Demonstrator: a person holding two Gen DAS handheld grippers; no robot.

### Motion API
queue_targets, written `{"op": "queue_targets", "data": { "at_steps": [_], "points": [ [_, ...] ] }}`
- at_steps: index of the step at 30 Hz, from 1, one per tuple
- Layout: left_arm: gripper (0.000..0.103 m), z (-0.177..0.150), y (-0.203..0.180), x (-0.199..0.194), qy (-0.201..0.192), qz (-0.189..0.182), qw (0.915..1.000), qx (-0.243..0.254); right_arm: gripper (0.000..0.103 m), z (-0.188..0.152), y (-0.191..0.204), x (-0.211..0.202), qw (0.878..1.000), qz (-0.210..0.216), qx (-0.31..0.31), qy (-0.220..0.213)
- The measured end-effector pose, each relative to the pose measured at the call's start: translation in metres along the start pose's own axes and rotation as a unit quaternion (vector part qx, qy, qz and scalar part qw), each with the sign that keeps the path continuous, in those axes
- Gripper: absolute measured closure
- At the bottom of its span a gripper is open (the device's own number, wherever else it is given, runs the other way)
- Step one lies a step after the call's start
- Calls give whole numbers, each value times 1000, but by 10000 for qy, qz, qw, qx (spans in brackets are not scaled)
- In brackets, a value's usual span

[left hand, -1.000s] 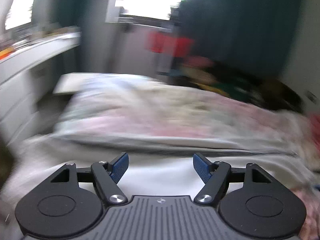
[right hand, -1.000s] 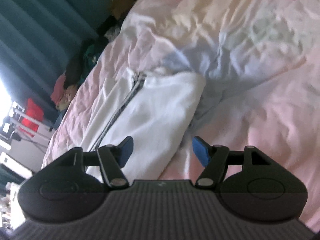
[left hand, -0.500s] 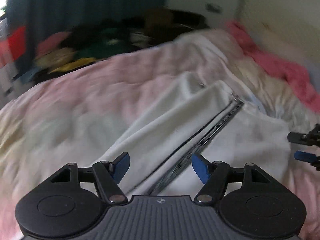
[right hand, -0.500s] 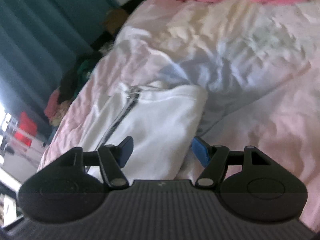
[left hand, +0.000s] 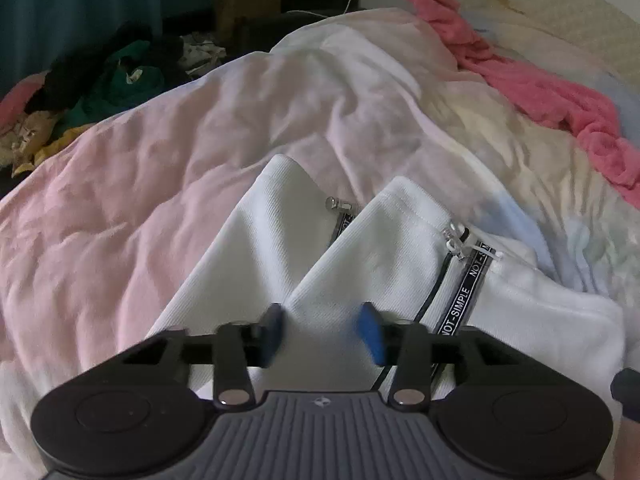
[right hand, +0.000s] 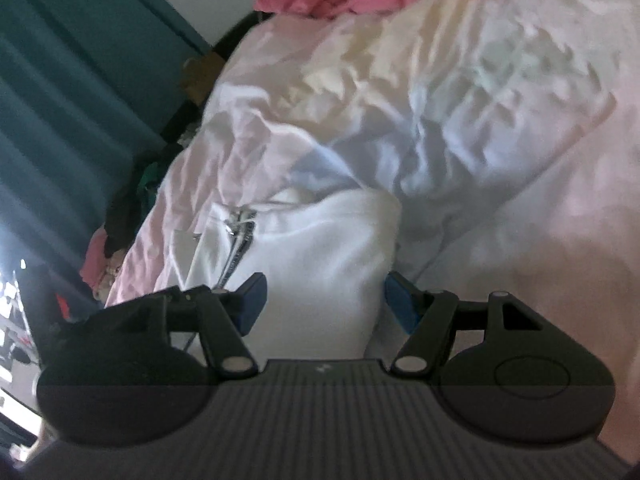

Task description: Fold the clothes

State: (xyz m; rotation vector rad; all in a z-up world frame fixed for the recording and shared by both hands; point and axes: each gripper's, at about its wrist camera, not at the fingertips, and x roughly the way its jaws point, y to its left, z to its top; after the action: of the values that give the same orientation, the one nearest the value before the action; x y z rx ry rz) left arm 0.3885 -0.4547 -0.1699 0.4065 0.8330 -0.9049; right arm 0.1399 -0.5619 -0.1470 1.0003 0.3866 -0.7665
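Observation:
A white zip-up garment (left hand: 360, 256) with a black-and-white lettered zipper band (left hand: 466, 284) lies on the pale pink bedspread (left hand: 160, 168). My left gripper (left hand: 322, 334) hovers low over the garment's near part, jaws partly closed, with cloth between the blue pads; whether they pinch it I cannot tell. In the right wrist view the same garment (right hand: 320, 248) lies folded, its rounded edge between my right gripper's (right hand: 322, 300) open fingers. The right gripper's tip shows at the left wrist view's right edge (left hand: 626, 392).
A pink blanket (left hand: 552, 92) lies bunched along the head of the bed. A pile of dark, green and yellow clothes (left hand: 100, 80) sits beyond the bed's far edge by teal curtains (right hand: 60, 100).
My left gripper swung from facing the room to over the garment, came down close, and its jaws narrowed. My right gripper moved closer to the garment's folded edge.

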Motion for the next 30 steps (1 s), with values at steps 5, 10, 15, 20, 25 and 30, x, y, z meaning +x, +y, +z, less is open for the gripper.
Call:
{"op": "queue_targets", "data": {
  "at_steps": [5,10,15,20,25,30],
  "points": [
    [99,9,2,-20,-399,394,9982,-209,34,-1,-3,-3,10000,4,88,-3],
    [99,27,11,-46,-952,864,9901,-572,34,-1,-2,-14,9998,45,41,-175],
    [100,45,21,-72,-1492,1325,9754,-935,34,-1,2,-18,9995,22,-71,-306],
    [79,26,40,-79,-1385,1338,9729,-1281,34,-2,5,-14,9993,71,-211,-296],
    [52,-14,48,-110,-1190,1192,9759,-1390,34,-1,7,2,9989,404,-228,107],
    [37,-125,43,-220,-1197,1483,9678,-1643,36,6,12,15,9902,1224,-18,680]
  ]
}}
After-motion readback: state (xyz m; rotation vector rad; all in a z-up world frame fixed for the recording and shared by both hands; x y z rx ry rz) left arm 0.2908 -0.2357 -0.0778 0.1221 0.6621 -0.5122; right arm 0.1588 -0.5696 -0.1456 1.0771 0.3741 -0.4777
